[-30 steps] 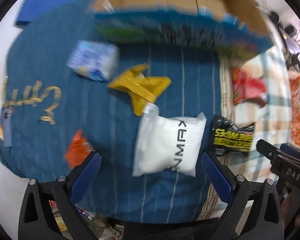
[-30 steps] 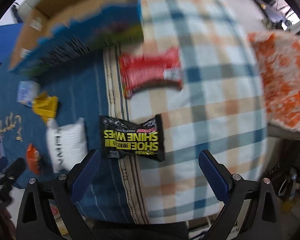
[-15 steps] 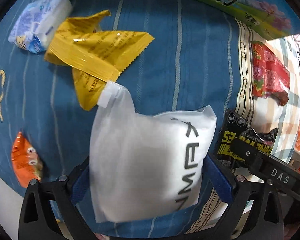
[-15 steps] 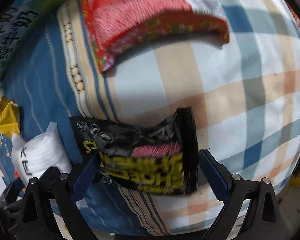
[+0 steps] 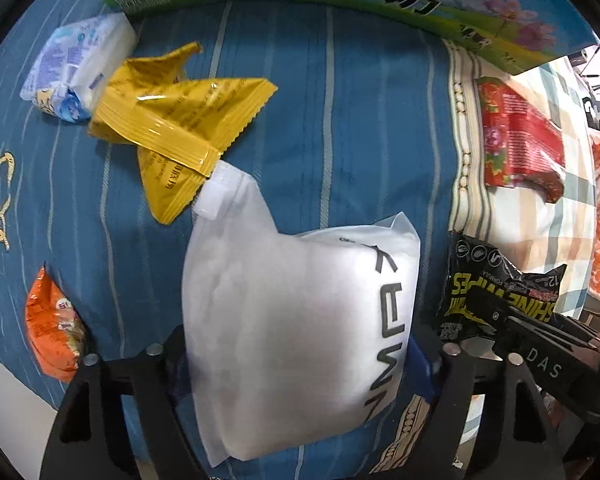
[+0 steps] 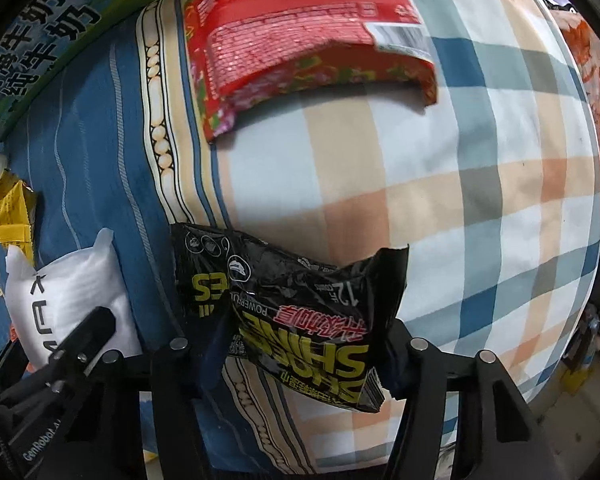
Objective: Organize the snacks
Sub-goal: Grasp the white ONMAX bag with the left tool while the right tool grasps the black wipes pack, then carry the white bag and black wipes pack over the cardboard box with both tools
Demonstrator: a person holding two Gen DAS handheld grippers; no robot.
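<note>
Left hand-held gripper (image 5: 300, 356) jaws, just closing, clamp the white pouch (image 5: 296, 320) on the blue bedcover (image 5: 360, 120). Right hand-held gripper (image 6: 300, 354), also closing, pinches the black wipes packet (image 6: 300, 320) on the plaid sheet (image 6: 480, 200).

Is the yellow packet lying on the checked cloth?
No, the yellow packet lies on the blue striped cloth, beside the white pouch.

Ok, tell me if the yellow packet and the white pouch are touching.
Touching. In the left wrist view the yellow packet lies over the top corner of the white pouch, with no blue cloth showing between them.
</note>
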